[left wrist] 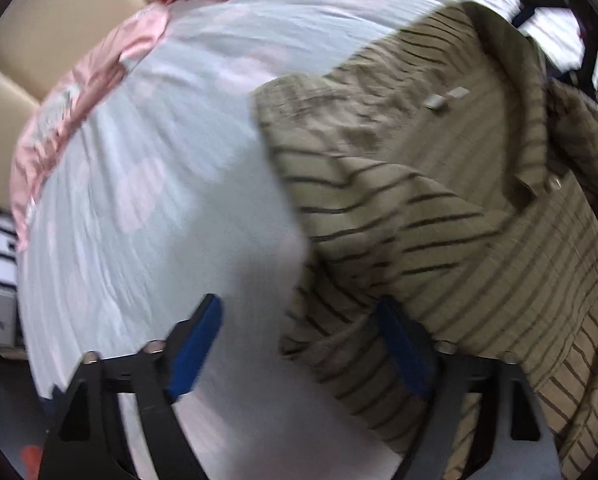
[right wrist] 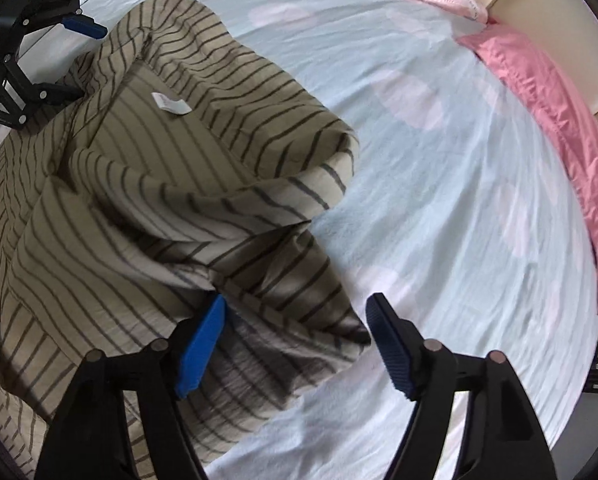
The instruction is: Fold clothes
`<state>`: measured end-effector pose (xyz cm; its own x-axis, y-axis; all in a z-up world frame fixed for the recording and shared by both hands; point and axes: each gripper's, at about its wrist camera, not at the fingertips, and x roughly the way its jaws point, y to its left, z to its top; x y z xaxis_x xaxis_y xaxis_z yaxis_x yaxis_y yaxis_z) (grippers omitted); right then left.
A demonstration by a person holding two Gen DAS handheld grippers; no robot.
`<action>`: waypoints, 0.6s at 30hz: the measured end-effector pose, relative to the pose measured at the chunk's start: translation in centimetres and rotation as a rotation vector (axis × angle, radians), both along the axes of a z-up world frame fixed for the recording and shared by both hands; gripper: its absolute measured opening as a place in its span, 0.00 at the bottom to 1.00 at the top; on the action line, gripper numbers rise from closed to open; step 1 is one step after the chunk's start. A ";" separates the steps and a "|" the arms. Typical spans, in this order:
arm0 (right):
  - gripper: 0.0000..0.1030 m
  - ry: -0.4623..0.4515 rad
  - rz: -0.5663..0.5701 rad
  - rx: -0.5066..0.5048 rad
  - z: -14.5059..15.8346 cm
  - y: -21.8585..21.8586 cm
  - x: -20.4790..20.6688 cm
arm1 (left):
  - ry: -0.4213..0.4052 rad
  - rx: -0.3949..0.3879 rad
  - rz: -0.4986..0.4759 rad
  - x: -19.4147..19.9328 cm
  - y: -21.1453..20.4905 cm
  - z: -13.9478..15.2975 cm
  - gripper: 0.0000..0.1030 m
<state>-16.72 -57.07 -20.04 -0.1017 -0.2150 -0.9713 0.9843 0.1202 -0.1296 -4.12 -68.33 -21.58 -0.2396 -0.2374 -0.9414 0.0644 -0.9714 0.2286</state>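
Olive-tan cloth with thin dark stripes: a shirt (left wrist: 439, 208) heaped and rumpled on a pale blue bedsheet (left wrist: 147, 168), collar and white neck label facing up.

Seen from the left wrist: left gripper (left wrist: 299, 344) pointing steeply down at the shirt's edge, blue-padded fingers (left wrist: 197, 344) spread wide, holding nothing. One pad over bare sheet beside the shirt, the other over striped cloth, so the shirt's rumpled border sits between them without being pinched. Bulk of the shirt off to the side of that inner pad, away from the pink pillow (left wrist: 79, 92).

Seen from the right wrist: right gripper (right wrist: 299, 344) likewise aimed down, fingers (right wrist: 201, 350) fully apart and empty. A folded-over flap of the shirt (right wrist: 171, 200) between the pads, nearer the one on the shirt's side; bare bedsheet (right wrist: 439, 200) beyond the other. Left gripper (right wrist: 59, 28) visible past the shirt's far collar end.

Shirt lying lengthwise between the two grippers, each about equally near its own end.
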 end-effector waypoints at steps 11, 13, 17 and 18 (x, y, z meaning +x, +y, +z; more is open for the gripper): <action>0.23 -0.059 0.025 0.016 0.2 -0.1 0.9 | 0.036 0.103 0.006 0.5 2.2 0.2 0.13; 0.09 -0.035 0.037 0.024 0.5 0.0 1.9 | 0.025 0.066 -0.006 0.3 3.5 0.5 0.06; 0.06 0.034 0.025 -0.004 2.2 0.8 2.9 | 0.052 0.045 0.010 1.1 4.7 2.7 0.05; 0.06 0.044 0.019 -0.015 2.9 1.1 3.0 | 0.060 0.040 0.014 1.4 4.9 3.6 0.05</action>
<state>-13.71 -55.94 -17.14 -0.1400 -0.2322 -0.9625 0.9751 0.1366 -0.1747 -2.73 -63.42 -17.94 -0.2926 -0.2036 -0.9343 0.0907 -0.9786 0.1848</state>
